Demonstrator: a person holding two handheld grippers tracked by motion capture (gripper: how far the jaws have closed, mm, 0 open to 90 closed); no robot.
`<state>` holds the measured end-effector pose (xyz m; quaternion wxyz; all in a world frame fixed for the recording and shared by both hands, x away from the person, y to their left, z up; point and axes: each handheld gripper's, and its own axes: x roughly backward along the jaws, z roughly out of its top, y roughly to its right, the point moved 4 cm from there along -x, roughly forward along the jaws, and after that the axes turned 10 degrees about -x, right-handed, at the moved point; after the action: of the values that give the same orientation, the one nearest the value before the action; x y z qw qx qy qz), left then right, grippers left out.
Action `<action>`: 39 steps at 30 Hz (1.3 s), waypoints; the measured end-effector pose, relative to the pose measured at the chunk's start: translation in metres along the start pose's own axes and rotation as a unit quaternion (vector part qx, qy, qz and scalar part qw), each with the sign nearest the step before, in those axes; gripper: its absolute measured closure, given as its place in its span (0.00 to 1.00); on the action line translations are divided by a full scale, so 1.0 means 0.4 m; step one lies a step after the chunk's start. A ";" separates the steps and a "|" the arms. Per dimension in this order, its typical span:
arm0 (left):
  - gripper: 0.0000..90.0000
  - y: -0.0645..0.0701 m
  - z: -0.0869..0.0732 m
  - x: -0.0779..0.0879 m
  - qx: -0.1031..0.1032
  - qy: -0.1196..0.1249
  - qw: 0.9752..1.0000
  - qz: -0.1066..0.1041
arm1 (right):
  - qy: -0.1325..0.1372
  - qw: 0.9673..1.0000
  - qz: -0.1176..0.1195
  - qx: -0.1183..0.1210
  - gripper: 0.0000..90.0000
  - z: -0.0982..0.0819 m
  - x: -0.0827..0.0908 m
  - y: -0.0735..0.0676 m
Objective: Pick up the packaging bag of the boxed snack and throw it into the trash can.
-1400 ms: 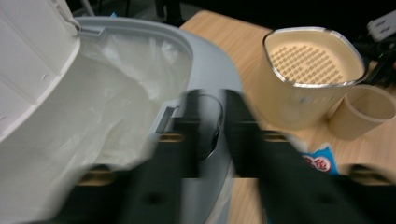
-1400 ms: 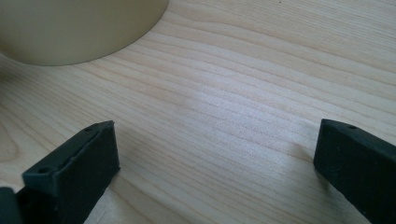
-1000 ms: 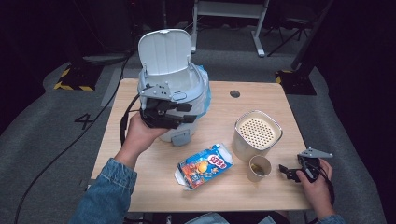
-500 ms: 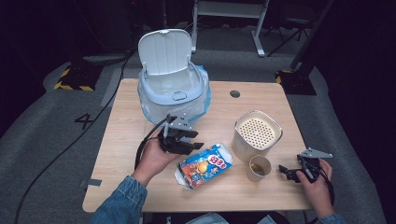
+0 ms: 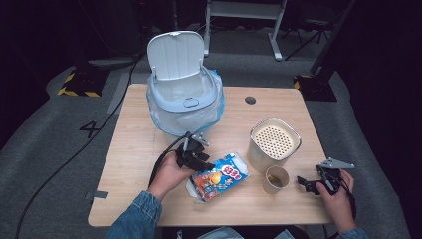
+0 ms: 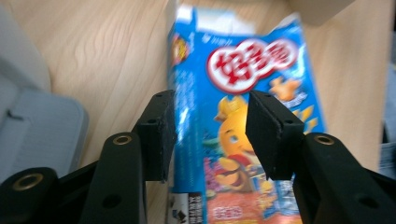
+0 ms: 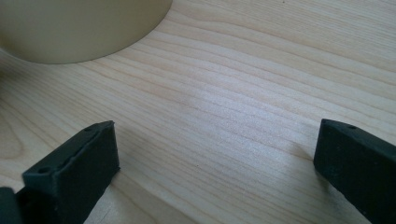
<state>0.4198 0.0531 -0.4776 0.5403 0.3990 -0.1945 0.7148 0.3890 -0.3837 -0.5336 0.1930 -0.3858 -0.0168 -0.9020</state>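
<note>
At the near edge of the pale wood table (image 5: 149,149), the left gripper (image 5: 201,162) hangs over the left end of the blue snack box (image 5: 219,177), jaws partly open; in the left gripper view the box (image 6: 238,116) lies between and beneath the pads, which do not press it. The box lies flat near the table's front middle, with a cartoon fish and red characters on white that I cannot read. At the front right the right gripper (image 5: 311,183) rests low with jaws wide apart and nothing between them, just bare wood grain (image 7: 224,107). Just left of it stands a paper cup (image 5: 276,178), and behind that a cream canister (image 5: 274,142) with a perforated top. Farther back sits a bin (image 5: 184,102), lid up, lined with a clear bag. Beyond, the grey floor (image 5: 59,149) bears a painted "4" (image 5: 90,129) and yellow-black tape (image 5: 77,91); the room behind is dark.
</note>
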 end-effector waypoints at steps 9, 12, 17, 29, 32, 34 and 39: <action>0.56 -0.018 -0.006 -0.060 0.015 -0.046 0.999 -0.012 | 0.000 1.000 0.000 0.000 0.00 0.000 0.000 0.000; 0.56 -0.022 -0.003 -0.074 0.025 -0.057 0.998 -0.011 | 0.000 1.000 0.000 0.000 0.00 0.000 0.000 0.000; 0.54 -0.035 0.010 -0.094 0.035 -0.076 0.996 -0.020 | 0.000 1.000 0.000 0.000 0.00 0.000 0.000 0.000; 0.79 -0.045 0.025 -0.102 0.036 -0.093 0.995 0.005 | 0.000 1.000 0.000 0.000 0.00 0.000 0.000 0.000; 0.87 -0.051 0.022 -0.099 0.028 -0.099 0.995 0.000 | 0.000 1.000 0.000 0.000 0.00 0.000 0.000 0.000; 0.96 -0.054 0.021 -0.093 0.026 -0.098 0.995 0.000 | 0.000 1.000 0.000 0.000 0.00 0.000 0.000 0.000; 0.98 -0.053 0.020 -0.075 0.026 -0.070 0.997 -0.017 | 0.000 1.000 0.000 0.000 0.00 0.000 0.000 0.000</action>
<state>0.4451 0.0362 -0.4994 0.5266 0.4653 -0.2069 0.6807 0.3890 -0.3837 -0.5336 0.1931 -0.3857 -0.0169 -0.9020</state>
